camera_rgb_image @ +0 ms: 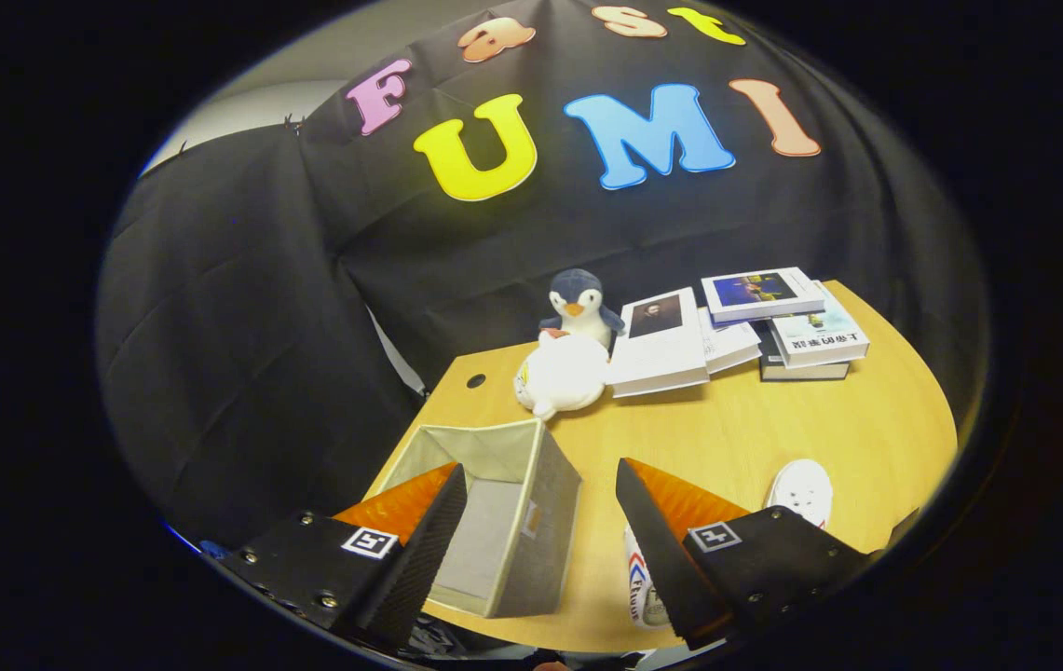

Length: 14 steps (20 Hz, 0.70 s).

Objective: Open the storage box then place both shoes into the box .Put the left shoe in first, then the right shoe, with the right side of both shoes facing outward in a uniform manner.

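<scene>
While fingers (pixel 540 485) apart: open box (pixel 517 485) between, shoes (pixel 801 489) rt.

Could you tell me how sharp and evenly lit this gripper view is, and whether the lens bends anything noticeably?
In the gripper view, the fisheye curves the wooden table edge strongly; the storage box, already open, and the books look sharp; light is even, soft shadows under the plush penguin; no strong glare; the open gripper hangs above the box, one shoe beyond its fingers.
</scene>
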Motion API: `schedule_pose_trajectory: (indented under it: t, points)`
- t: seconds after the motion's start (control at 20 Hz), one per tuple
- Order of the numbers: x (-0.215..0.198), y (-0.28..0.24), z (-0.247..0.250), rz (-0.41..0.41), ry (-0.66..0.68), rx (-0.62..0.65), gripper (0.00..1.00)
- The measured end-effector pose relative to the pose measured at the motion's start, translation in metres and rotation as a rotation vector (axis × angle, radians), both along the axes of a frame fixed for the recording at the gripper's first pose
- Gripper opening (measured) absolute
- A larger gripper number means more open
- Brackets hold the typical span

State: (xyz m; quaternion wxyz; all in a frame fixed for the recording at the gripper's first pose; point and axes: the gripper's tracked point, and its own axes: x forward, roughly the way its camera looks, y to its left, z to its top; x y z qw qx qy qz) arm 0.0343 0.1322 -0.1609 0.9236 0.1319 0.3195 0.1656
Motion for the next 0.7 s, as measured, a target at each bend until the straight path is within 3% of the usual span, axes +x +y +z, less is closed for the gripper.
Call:
schedule_pose_trajectory:
  t: [0.7]
  points:
    - [0.000,-0.068,-0.121,-0.014,0.210,-0.158,0.98]
